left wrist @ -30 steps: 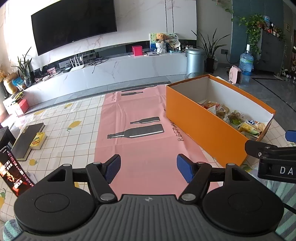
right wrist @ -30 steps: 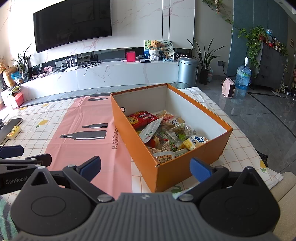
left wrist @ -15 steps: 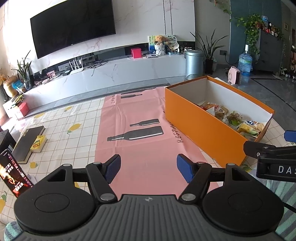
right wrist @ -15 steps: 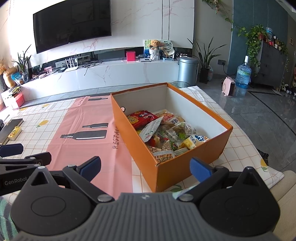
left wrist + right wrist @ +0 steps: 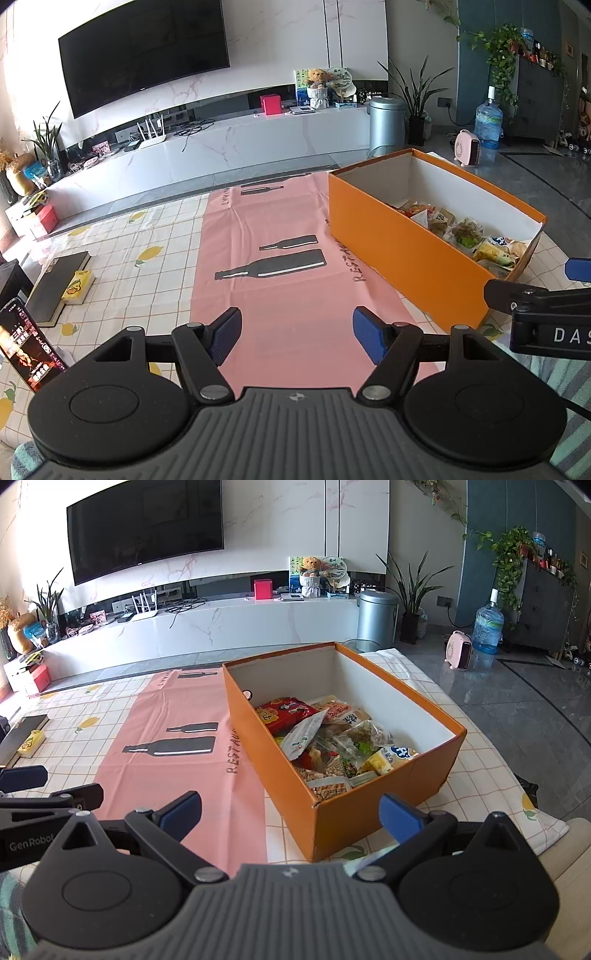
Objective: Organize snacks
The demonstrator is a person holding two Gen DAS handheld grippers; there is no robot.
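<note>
I'm looking across a checked tablecloth (image 5: 122, 254) with a pink mat (image 5: 280, 291) on it, a TV wall behind. My left gripper (image 5: 297, 338) and right gripper (image 5: 290, 814) are hovering low at the near edge, jaws spread, holding nothing. The orange cardboard box (image 5: 343, 816) is sitting toward the right edge, crinkly snack packets (image 5: 332, 738) piled inside.

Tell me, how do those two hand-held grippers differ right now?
The right hand-held gripper faces the orange box of snack packets; the left hand-held gripper faces bare pink mat. The right's jaws gape wider than the left's. Both are open, empty, with blue pads.
</note>
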